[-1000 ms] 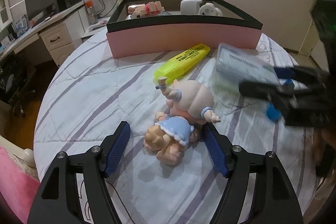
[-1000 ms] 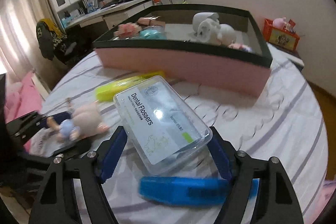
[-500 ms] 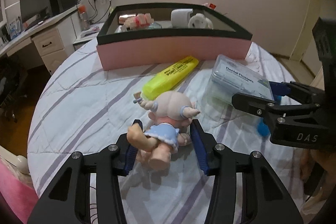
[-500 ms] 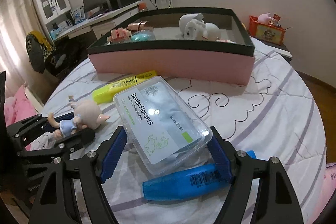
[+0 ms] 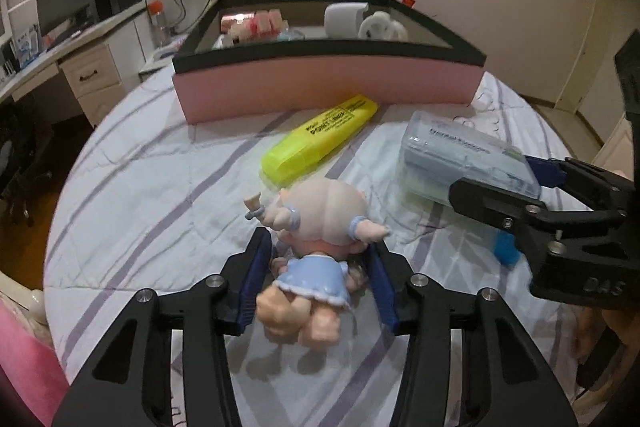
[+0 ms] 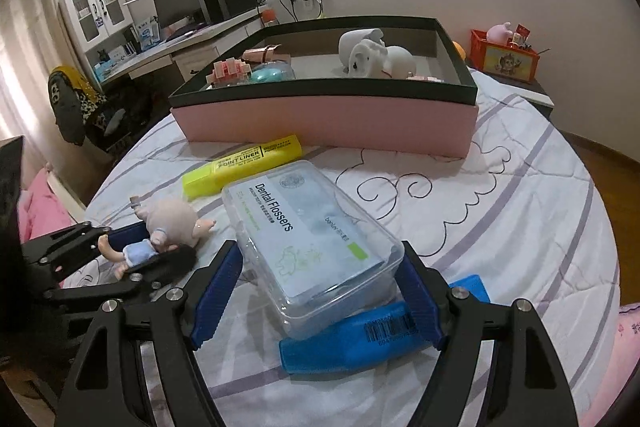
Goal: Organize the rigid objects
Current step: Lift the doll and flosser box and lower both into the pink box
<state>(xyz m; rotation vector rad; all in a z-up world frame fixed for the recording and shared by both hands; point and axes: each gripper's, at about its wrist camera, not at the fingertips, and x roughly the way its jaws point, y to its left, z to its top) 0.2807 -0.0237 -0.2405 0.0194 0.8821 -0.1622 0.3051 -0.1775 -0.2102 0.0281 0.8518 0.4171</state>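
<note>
My left gripper [image 5: 318, 281] pinches the small doll [image 5: 316, 251] in the blue dress; both blue pads press on its body, and its big pale head points away from me. The doll hangs just above the striped bedcover [image 5: 160, 211].

My right gripper [image 6: 320, 291] has its jaws on the two sides of the clear plastic box [image 6: 310, 239]. The pads touch its walls, so I read this as a grip on the box. On the lid I read "Dental Flossers", and a smaller brand word that looks like "bonlev", but I am not sure of it. There is also a green mark and a faint drawing that I cannot make out.

Under the near end of the box lies a blue marker [image 6: 384, 331] with a black barcode; the digits are too small to read. On the black body of my right gripper, in the left wrist view, stand the letters "DAS".

Just behind the box lies a yellow highlighter [image 6: 244, 165] with the print "POINT LINER".

Further away stands the pink storage box [image 6: 324, 119] with a black rim. Inside I see a white elephant figure [image 6: 376, 57], a pink block toy [image 6: 230, 69] and a turquoise round thing [image 6: 272, 71].

By the wall stands an orange crate [image 6: 506, 57].
</note>
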